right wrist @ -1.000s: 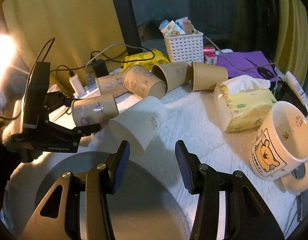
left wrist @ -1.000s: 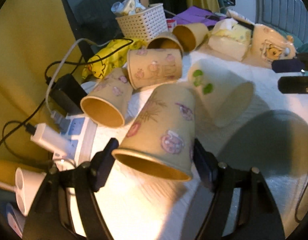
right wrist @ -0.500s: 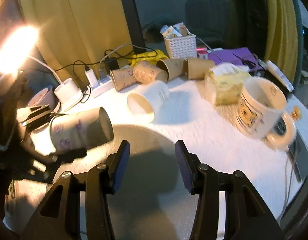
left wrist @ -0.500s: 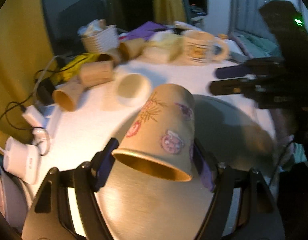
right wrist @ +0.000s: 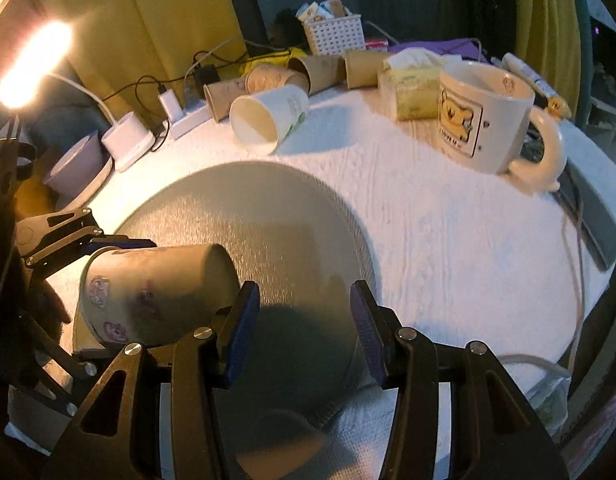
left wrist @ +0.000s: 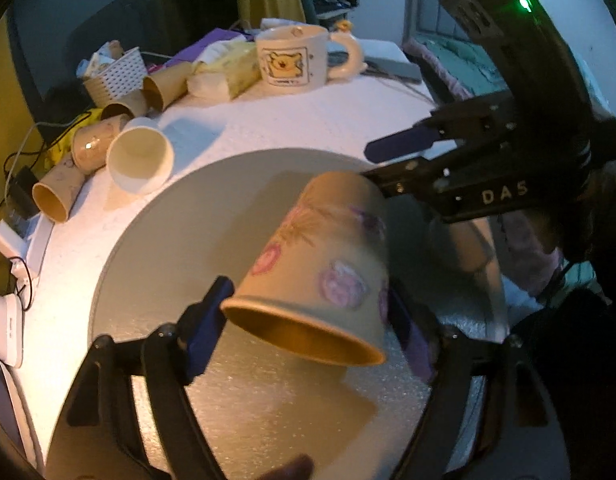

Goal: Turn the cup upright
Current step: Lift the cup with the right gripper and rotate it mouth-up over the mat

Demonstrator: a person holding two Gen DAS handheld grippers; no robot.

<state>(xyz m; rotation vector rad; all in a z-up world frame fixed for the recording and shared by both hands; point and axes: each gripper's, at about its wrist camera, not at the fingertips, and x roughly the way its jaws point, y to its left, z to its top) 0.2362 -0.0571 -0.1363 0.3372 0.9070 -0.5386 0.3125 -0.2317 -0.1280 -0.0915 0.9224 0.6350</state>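
My left gripper (left wrist: 308,320) is shut on a tan paper cup with pink cartoon prints (left wrist: 319,268). It holds the cup on its side above a round grey mat (left wrist: 168,248), mouth toward the camera. In the right wrist view the same cup (right wrist: 156,292) lies sideways in the left gripper at the mat's left edge (right wrist: 268,208). My right gripper (right wrist: 304,328) is open and empty, just right of the cup's closed base. The right gripper also shows in the left wrist view (left wrist: 427,152), beyond the cup.
A white paper cup (right wrist: 268,118) lies on its side behind the mat, with several tan cups (right wrist: 268,76) beyond it. A bear mug (right wrist: 483,116), tissue pack (right wrist: 411,84), white basket (right wrist: 333,34), chargers and cables (right wrist: 168,100) and a lamp (right wrist: 32,64) ring the white cloth.
My left gripper carried the printed cup from the pile of cups back over the grey mat. My right gripper has drawn closer to the cup's base.
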